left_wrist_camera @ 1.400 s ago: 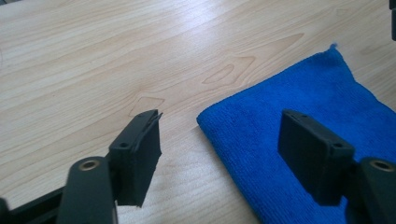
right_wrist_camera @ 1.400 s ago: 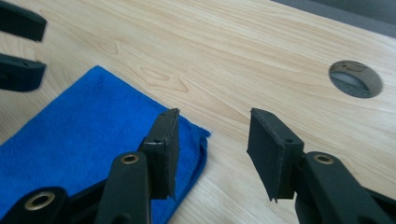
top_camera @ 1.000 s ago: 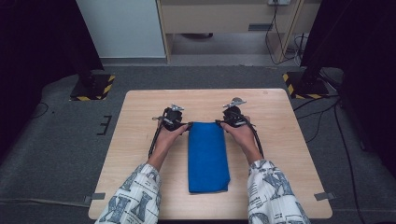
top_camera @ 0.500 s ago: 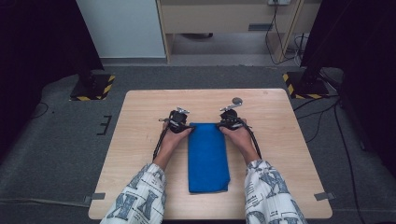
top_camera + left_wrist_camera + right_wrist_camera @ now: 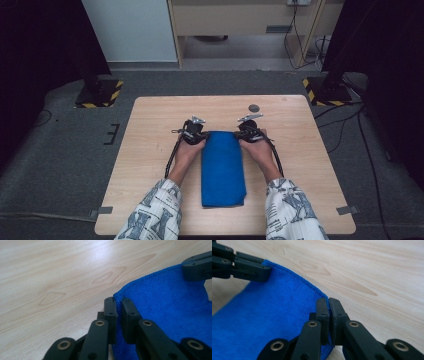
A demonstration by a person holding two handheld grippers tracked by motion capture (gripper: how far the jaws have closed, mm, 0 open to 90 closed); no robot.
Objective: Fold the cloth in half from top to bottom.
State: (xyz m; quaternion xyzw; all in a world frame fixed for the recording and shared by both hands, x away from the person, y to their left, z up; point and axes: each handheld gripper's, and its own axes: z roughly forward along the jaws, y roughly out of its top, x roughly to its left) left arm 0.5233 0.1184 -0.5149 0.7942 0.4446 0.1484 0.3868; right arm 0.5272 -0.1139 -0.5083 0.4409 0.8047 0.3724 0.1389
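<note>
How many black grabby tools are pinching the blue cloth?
2. The left tool pinches the far left corner of the cloth; the right tool pinches the far right corner. Both are shut on it.

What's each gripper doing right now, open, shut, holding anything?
Left gripper: jaws have just closed, shut on the far left corner of the blue cloth.
Right gripper: jaws have just closed, shut on its far right corner.

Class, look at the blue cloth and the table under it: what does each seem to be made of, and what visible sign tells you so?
Blue cloth: probably microfibre or terry, matt, with a fuzzy looped nap and a stitched edge. Table: light wood or wood-look laminate, smooth with a soft sheen; grain figures and glare show.
</note>
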